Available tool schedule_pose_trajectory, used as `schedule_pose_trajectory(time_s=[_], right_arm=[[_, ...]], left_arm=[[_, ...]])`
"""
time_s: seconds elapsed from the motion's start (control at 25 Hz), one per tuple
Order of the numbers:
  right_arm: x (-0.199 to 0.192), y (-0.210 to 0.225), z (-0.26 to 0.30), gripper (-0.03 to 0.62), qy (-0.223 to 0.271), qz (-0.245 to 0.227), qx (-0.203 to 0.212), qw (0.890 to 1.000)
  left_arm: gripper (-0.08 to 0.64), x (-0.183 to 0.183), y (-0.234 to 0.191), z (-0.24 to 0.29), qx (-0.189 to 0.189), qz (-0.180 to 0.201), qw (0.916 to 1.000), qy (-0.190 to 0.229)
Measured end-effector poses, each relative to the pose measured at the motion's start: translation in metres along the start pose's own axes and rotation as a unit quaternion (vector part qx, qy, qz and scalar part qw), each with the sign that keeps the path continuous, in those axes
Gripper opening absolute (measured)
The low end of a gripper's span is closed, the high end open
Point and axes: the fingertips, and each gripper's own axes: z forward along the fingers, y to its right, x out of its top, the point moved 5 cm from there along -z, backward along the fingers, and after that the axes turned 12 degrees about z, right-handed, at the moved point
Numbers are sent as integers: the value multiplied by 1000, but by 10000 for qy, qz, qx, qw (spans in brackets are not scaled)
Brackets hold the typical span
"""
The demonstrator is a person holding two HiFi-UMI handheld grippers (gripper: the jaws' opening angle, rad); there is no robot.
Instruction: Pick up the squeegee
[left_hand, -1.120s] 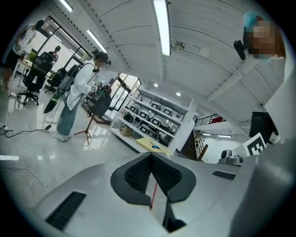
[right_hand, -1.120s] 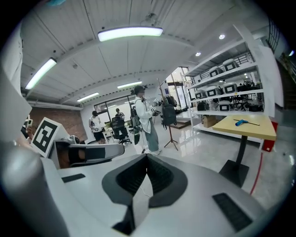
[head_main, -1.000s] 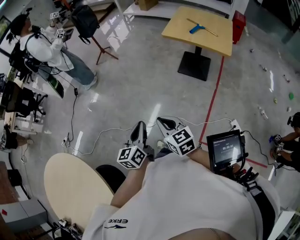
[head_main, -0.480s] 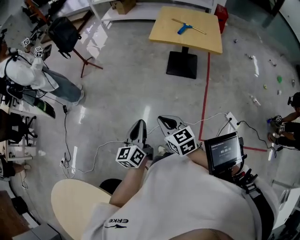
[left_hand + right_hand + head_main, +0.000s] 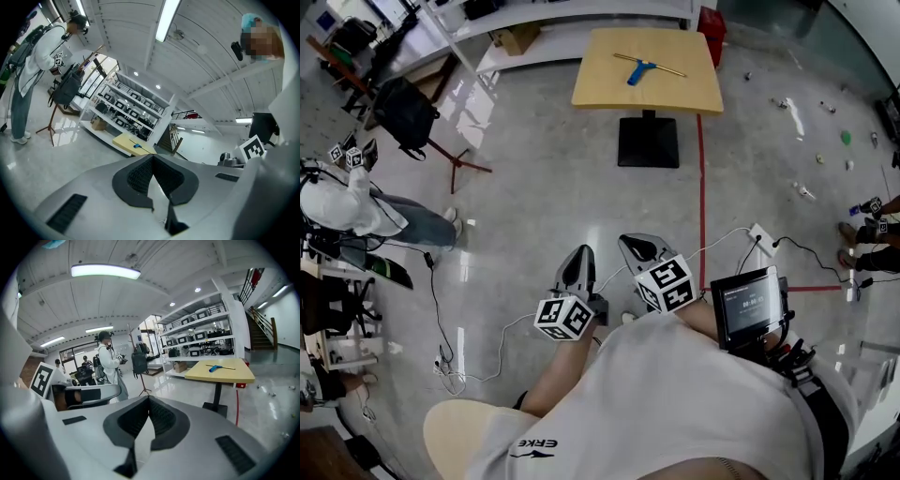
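The squeegee [image 5: 641, 67], with a blue handle and a thin pale blade, lies on a square yellow table [image 5: 684, 82] far ahead across the floor. It also shows small in the left gripper view as the squeegee [image 5: 137, 146] and in the right gripper view as the squeegee [image 5: 216, 367]. My left gripper [image 5: 578, 255] and right gripper [image 5: 635, 246] are held side by side in front of my chest, well short of the table. Both are shut with nothing between the pads, as the left gripper [image 5: 152, 157] and right gripper [image 5: 149, 399] views show.
A red floor line [image 5: 702, 187] runs past the table's black base [image 5: 648, 141]. A person in white [image 5: 352, 202], a tripod with a black bag [image 5: 405, 111] and shelves [image 5: 548, 37] are at the left and back. Cables and a power strip [image 5: 760, 238] lie nearby; a round table [image 5: 473, 436] is behind left.
The yellow table with the squeegee has shifted left and toward the middle of the head view as I moved. The round table has slid down the frame. Both grippers stay shut.
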Motion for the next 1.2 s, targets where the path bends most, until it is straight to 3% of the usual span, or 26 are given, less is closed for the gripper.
schedule_pose_trajectory(time_s=[0.24,0.56,0.88,1.2], right_arm=[[46,48,7,2,207,1,-73,9998],[83,121,15,2,348,23,-208,9992],[106,185,5,2,504,202,-369,9978],[118,219,9,2,624,483,-530,9955]], left_arm=[[5,22,12,66,-187,207,9996,2],[5,25,30,152,-364,326,9988,-39],[5,24,60,217,-522,413,9977,-114],[5,28,68,265,-795,565,9946,-343]])
